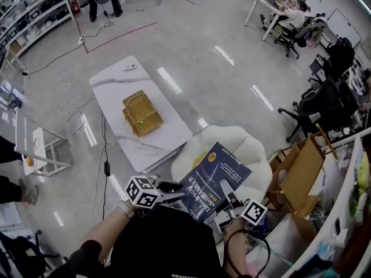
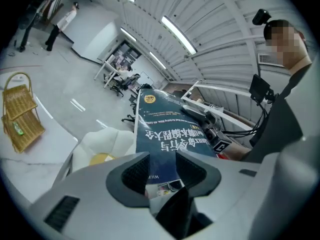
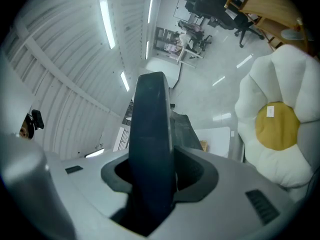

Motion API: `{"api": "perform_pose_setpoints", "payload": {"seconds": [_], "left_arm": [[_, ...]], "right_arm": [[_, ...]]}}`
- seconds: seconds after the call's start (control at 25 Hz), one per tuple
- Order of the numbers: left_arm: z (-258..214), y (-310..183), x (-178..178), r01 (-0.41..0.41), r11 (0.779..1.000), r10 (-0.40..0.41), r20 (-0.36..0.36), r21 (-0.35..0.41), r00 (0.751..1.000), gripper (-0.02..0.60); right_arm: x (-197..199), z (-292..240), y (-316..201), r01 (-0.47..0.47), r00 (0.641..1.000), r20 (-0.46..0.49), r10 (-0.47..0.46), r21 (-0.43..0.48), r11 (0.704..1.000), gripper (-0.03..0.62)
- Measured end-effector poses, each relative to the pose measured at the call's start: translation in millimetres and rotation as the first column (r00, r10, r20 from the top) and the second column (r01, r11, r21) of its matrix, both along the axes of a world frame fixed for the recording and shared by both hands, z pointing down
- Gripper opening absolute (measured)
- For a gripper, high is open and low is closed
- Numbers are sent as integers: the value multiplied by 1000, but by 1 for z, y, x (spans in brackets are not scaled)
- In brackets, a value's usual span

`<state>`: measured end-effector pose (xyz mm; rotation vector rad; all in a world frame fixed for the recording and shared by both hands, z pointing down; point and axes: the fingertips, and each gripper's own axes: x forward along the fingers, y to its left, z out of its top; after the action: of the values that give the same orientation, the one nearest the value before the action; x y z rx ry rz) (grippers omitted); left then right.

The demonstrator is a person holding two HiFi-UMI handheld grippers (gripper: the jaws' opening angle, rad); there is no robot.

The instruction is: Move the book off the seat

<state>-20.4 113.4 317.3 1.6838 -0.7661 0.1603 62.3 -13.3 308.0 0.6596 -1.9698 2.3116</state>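
A dark blue book with white print is held up, tilted, above the white flower-shaped seat with its yellow centre. My left gripper grips the book's near left edge. In the left gripper view the book runs out from between the pads of that gripper, with the seat below. My right gripper clamps the book's right side. The right gripper view shows the book edge-on, filling the jaws of that gripper, and the seat to the right.
A white marble table left of the seat carries a golden wicker basket. An open cardboard box stands right of the seat. Black office chairs are farther right. A cable trails over the floor.
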Motion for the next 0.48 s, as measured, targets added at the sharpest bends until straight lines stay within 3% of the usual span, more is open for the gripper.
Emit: {"api": "perform_pose_setpoints", "payload": {"seconds": [0.48], "left_arm": [[-11,16,-50,125,992,-126,53,20,991,166]], "right_arm": [[-61,-2,8,114,993,27,-113,-22,993,183]]}}
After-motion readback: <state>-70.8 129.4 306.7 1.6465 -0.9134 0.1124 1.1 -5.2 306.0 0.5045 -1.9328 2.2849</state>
